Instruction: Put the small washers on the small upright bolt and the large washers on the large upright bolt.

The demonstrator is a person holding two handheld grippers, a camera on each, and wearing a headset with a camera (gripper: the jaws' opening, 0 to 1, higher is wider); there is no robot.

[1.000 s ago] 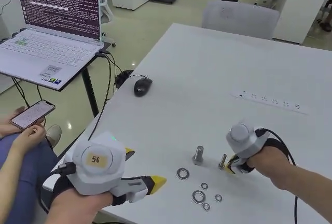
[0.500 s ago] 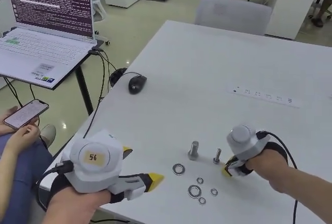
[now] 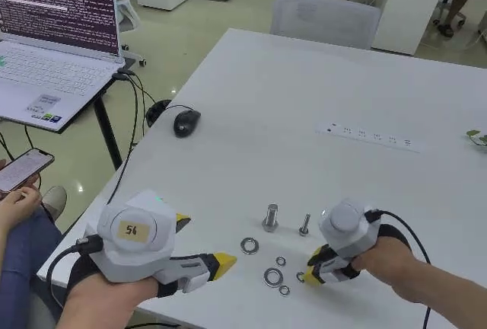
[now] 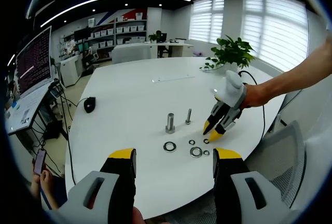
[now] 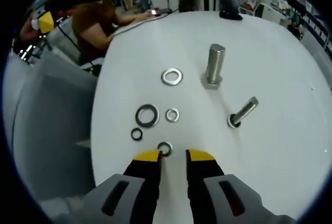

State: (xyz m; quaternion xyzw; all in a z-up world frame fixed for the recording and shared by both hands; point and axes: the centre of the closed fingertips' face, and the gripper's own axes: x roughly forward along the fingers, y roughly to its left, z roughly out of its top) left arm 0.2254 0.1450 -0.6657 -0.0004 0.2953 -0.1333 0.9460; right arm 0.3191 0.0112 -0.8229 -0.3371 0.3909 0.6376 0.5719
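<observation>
**Table** (image 3: 304, 85): white work surface; all parts lie near the person's edge.

**Left gripper** (image 3: 204, 241): held low at the near edge, well apart from the parts. Its jaws are spread wide with nothing between them.

**Right gripper** (image 5: 174, 156): tips down at the table beside the washer cluster. Its jaws are parted by a narrow gap and grip nothing.

**Large bolt** (image 5: 214, 66): stands upright beyond the washers.

**Small bolt** (image 5: 243, 112): upright near the large bolt, not touching it.

**Large washers** (image 5: 147, 115): two, flat on the table, one nearer the large bolt and one in the cluster.

**Small washers** (image 5: 172, 114): three, flat, none on a bolt yet. The nearest washer (image 5: 165, 148) lies just ahead of the right gripper's tips, by one jaw rather than centred in the gap.

**Step in hand, as judged:** picking up the nearest washer for the small bolt.
- A thin ring lying flat offers little edge to pinch.
- Shift the tips so the ring sits midway between them, and keep them low on the table.
- Close slowly across the ring's width so that it neither skates away nor flips.
- Once it is gripped, lift clear of the neighbouring washers and bring the hole over the bolt's tip from above.
- Release only when the ring has started down the shaft. A sideways knock could topple the small bolt.
</observation>
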